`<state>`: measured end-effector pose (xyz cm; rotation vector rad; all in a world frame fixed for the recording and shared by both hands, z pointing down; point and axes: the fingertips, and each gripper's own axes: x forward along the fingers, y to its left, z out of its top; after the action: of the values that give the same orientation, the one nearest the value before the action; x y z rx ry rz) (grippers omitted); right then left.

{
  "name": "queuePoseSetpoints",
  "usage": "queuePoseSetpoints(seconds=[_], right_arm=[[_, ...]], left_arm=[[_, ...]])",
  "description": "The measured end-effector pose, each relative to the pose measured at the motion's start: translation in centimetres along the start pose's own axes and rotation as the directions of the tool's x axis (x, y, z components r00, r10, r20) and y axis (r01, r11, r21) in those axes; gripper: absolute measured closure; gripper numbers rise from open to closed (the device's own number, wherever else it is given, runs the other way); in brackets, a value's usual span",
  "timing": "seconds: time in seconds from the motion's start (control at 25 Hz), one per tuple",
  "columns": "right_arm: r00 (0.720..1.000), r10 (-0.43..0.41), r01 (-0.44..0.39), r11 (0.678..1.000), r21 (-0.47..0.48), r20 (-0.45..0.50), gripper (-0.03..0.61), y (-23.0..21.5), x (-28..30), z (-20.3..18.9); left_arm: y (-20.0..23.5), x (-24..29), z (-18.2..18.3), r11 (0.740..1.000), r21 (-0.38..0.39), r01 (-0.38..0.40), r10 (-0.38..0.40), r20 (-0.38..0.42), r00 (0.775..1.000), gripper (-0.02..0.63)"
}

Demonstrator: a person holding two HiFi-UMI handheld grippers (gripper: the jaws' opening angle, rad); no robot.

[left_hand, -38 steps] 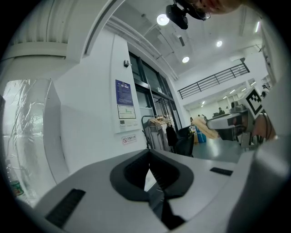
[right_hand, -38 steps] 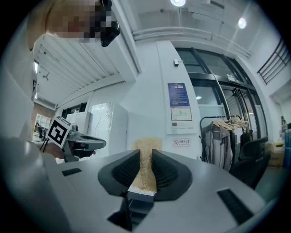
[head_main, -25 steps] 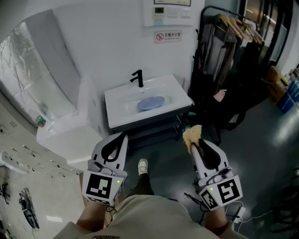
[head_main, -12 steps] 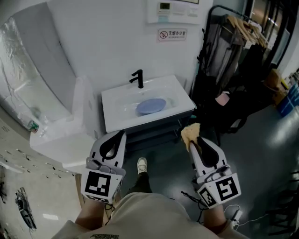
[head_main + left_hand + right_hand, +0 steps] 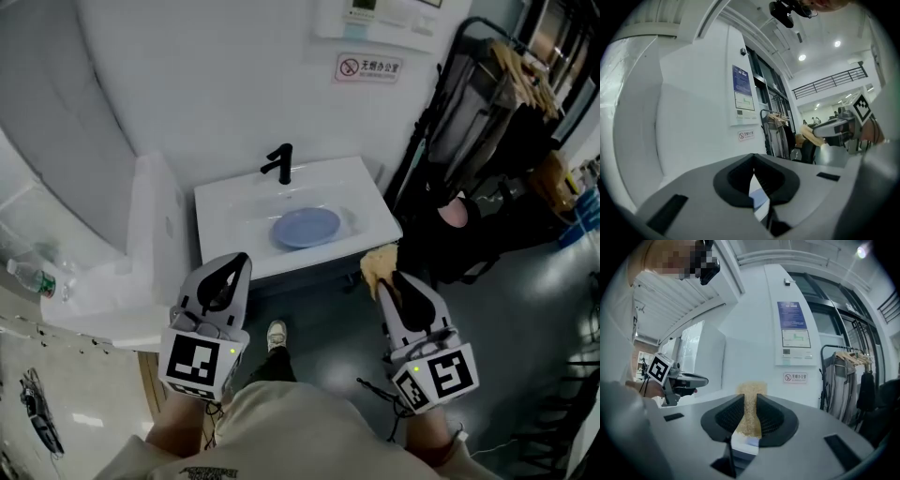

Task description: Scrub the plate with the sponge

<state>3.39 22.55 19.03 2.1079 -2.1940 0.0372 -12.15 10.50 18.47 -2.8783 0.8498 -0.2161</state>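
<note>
A pale blue plate [image 5: 307,227] lies in the white sink [image 5: 220,208] under a black faucet [image 5: 278,163]. Both grippers hang in front of the sink, short of its front edge and above the floor. My left gripper [image 5: 238,261] is shut with nothing in it; in the left gripper view its pads [image 5: 753,172] meet, and a strip of blue plate [image 5: 762,202] shows below them. My right gripper [image 5: 385,278] is shut on a tan sponge [image 5: 378,263], which sticks up between the pads [image 5: 731,414] in the right gripper view as a sponge [image 5: 751,420].
A black clothes rack [image 5: 497,103] with hanging garments stands right of the sink. A white cabinet [image 5: 150,220] flanks the sink on the left. A no-smoking sign [image 5: 368,67] is on the wall. The person's shoe [image 5: 276,333] is on the floor below.
The sink and plate have drawn nearer and shifted slightly right in the head view. Both grippers keep their pose, with the sponge still in the right one.
</note>
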Motion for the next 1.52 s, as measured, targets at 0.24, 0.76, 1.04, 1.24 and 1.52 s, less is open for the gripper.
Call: queuePoseSetpoints(seconds=[0.24,0.76,1.04,1.24,1.52], right_arm=[[0.999,0.001,-0.001,1.000,-0.003,-0.049,0.489,-2.8,8.4,0.6],[0.995,-0.012,0.015,1.000,0.025,-0.095,0.489,-6.6,23.0,0.0],[0.993,-0.002,0.005,1.000,0.031,-0.120,0.489,-7.9,26.3,-0.7],[0.990,0.034,-0.025,0.997,0.070,-0.136,0.489,-9.1,27.9,-1.5],[0.975,0.123,-0.105,0.989,0.102,-0.184,0.489,-11.0,30.5,-3.2]], left_arm=[[5.4,6.7,-1.3,0.999,-0.022,0.024,-0.025,-0.045,0.999,0.607],[13.5,18.0,-3.7,0.994,-0.042,0.104,-0.107,-0.094,0.990,0.607],[15.1,20.2,-5.0,0.992,-0.072,0.100,-0.108,-0.119,0.987,0.607],[15.7,21.5,-6.3,0.991,-0.119,0.068,-0.088,-0.173,0.981,0.607],[16.2,23.7,-8.8,0.973,-0.229,0.016,-0.074,-0.245,0.967,0.606]])
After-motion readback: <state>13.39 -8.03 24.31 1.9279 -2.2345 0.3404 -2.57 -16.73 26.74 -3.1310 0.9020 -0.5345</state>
